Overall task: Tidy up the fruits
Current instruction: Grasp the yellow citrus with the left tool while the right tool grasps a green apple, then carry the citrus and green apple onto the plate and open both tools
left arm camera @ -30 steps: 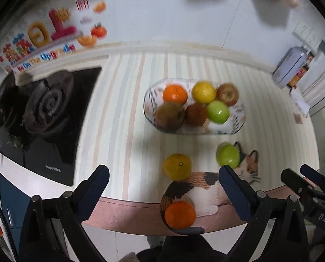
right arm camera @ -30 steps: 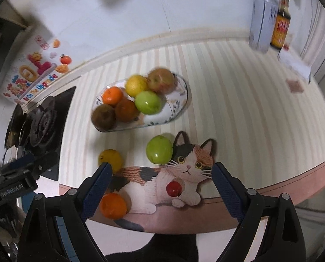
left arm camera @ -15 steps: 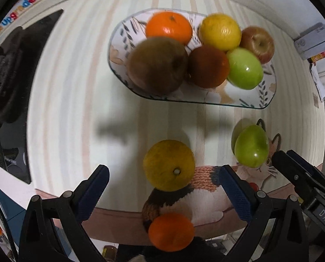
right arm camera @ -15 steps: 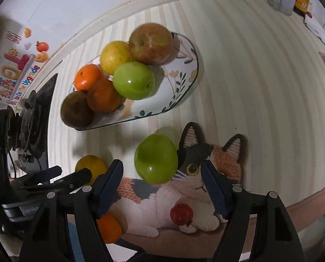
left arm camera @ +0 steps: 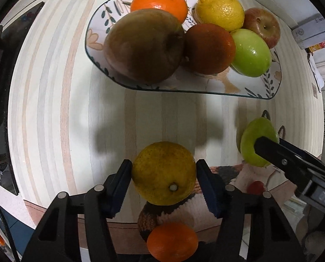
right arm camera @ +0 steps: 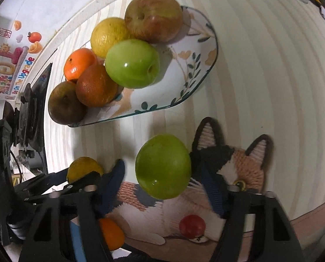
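A dull yellow citrus fruit (left arm camera: 163,172) sits on the striped counter between the fingers of my left gripper (left arm camera: 164,185), which has closed in on both its sides. A loose green apple (right arm camera: 163,169) lies at the cat mat's edge between the blurred fingers of my right gripper (right arm camera: 165,187), with small gaps beside it. The apple (left arm camera: 258,144) also shows in the left wrist view. A floral plate (right arm camera: 184,74) behind holds several fruits. A small orange (left arm camera: 172,241) and a red cherry tomato (right arm camera: 192,226) lie on the mat near the counter's front edge.
The cat-shaped mat (right arm camera: 238,166) lies at the counter's front edge. A black gas hob (right arm camera: 29,111) stands at the left. A white box and a bottle (left arm camera: 311,35) stand at the far right by the wall.
Both grippers dropped toward the counter. The left fingers narrowed from wide open onto the yellow citrus. The right fingers narrowed around the loose green apple.
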A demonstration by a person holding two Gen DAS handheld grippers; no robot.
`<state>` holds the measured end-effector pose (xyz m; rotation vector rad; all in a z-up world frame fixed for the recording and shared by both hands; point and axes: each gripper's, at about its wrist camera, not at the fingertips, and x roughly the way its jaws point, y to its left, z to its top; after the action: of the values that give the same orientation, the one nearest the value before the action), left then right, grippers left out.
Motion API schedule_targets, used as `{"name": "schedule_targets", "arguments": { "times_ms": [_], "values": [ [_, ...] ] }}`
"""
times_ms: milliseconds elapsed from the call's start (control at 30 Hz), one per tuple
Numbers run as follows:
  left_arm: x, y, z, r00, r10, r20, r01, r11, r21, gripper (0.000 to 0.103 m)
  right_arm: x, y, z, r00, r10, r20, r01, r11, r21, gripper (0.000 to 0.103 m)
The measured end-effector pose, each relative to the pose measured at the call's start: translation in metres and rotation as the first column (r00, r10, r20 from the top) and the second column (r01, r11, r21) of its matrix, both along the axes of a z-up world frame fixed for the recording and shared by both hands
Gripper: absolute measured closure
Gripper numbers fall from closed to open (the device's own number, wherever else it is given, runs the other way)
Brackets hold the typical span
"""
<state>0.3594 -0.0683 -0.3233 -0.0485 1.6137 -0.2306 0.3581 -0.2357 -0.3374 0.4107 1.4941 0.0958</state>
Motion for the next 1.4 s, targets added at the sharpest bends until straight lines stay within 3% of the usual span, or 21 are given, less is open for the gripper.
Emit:
{"name": "schedule_targets", "arguments": {
  "times_ms": [233,400,567,733,900,1067,1167,1400],
  "values": [
    [-0.005,0.018,0.002,1.0,0.008,-0.001,-0.008,1.0,0.007,0.045,-0.006,0.015,-0.003,0.998,0.051,-0.025,-0.051,0.998,-0.021,0.045],
    [-0.005,0.026,-0.001,1.0,0.013,0.003,-0.013,1.0,-0.002,0.045,-0.005,0.014,-0.005,1.0,0.02,-0.02,-0.02,1.0,-0.003,0.045],
    [0.002,0.028,0.004,1.0,0.022,0.009,-0.022,0.999,-0.026,0.046,-0.01,0.021,0.002,0.999,0.054,0.002,-0.054,0.997,-0.049,0.046],
    [0.014,0.042,0.035,0.999,0.031,0.038,-0.028,0.997,-0.073,0.046,-0.012,0.021,0.02,0.999,0.02,0.038,-0.019,1.0,-0.013,0.046],
    [0.03,0.052,0.088,0.992,0.04,0.119,-0.024,0.991,-0.133,0.046,-0.001,0.007,0.064,0.99,-0.037,0.135,0.035,0.999,0.023,0.046],
    [0.072,0.055,0.121,0.981,0.026,0.193,-0.006,0.995,-0.104,0.046,0.031,-0.019,0.083,0.981,-0.08,0.176,0.082,0.997,-0.005,0.046],
    [0.098,0.058,0.119,0.978,0.021,0.208,-0.008,0.998,-0.06,0.046,0.054,-0.031,0.075,0.981,-0.088,0.171,0.097,0.994,-0.042,0.046],
    [0.147,0.06,0.075,0.988,0.011,0.152,-0.016,0.999,0.029,0.046,0.083,-0.044,0.055,0.986,-0.082,0.143,0.098,0.99,-0.104,0.046]
  ]
}}
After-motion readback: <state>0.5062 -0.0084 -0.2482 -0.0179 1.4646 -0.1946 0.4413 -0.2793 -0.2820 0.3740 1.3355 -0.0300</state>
